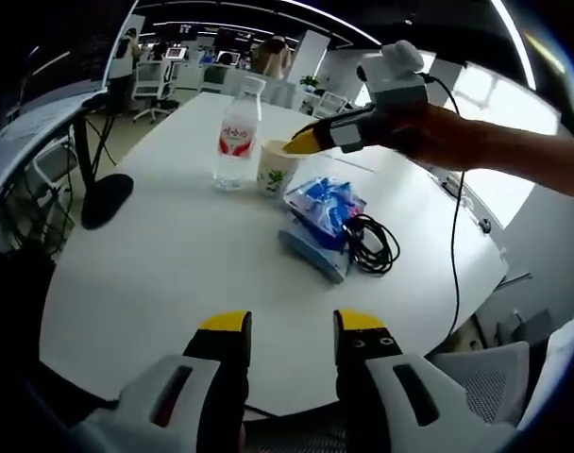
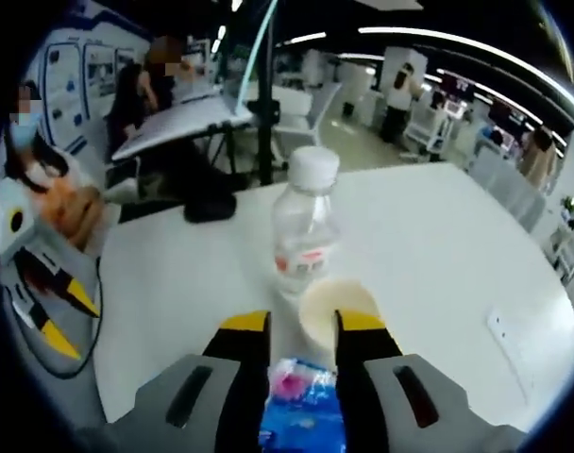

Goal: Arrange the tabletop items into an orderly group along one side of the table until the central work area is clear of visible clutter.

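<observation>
Clear plastic bottle (image 1: 238,135), white cap, red label

This is an open-plan office. Beyond the white bench (image 1: 174,274) stand rows of desks with monitors (image 1: 178,54), wheeled office chairs (image 1: 153,83) and long ceiling strip lights (image 2: 438,38). People sit at a neighbouring desk (image 2: 183,118).

The blue pack (image 2: 301,411) is partly hidden between the right gripper's (image 2: 302,326) jaws and cut off at the bottom edge. The bottle's (image 2: 306,231) label is too blurry to read. The cup (image 1: 277,168) hides behind the pack in the left gripper view. The cable (image 1: 372,243) tucks under that pack.
</observation>
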A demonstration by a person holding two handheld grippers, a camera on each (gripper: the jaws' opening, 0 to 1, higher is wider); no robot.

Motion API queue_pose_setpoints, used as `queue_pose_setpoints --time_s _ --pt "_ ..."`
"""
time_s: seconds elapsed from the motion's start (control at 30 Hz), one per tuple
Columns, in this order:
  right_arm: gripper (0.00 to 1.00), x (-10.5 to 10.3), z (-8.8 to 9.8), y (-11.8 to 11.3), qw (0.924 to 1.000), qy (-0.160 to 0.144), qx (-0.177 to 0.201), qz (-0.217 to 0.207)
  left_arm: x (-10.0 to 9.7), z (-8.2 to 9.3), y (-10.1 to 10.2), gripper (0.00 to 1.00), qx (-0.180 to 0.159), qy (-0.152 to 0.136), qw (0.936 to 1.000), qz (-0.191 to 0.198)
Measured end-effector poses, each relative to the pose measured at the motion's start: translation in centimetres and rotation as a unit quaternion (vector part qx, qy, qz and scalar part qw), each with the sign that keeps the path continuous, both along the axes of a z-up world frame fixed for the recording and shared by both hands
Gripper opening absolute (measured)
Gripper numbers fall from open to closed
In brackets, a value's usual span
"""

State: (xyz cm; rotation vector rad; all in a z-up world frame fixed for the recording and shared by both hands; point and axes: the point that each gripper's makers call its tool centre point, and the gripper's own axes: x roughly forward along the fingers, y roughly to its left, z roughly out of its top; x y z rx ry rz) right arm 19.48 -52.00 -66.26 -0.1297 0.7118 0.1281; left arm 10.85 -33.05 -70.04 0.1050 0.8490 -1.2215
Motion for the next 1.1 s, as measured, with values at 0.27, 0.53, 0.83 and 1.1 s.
queue_pose_setpoints --time_s 0.27,0.53,0.83,1.1 --pt "0.24 -3.6 0.5 -1.0 0.9990 -0.009 0.010 -0.042 -0.4 0.0 -0.3 0.33 -0.007 0.011 0.9999 0.000" --pt "0.24 -7.5 -0.4 -1.7 0.9955 -0.007 0.027 -0.091 -1.1 0.4 -0.4 0.33 -0.014 0.012 0.9998 0.000" --pt "0.23 -11.4 -1.5 -1.4 0.9866 -0.010 0.062 -0.151 -1.3 0.2 -0.3 0.32 -0.015 0.019 0.9997 -0.003" --pt "0.23 -14.5 -2.8 -1.0 0.9803 -0.003 0.076 -0.182 -1.8 0.3 -0.7 0.32 -0.014 0.023 0.9995 -0.014"
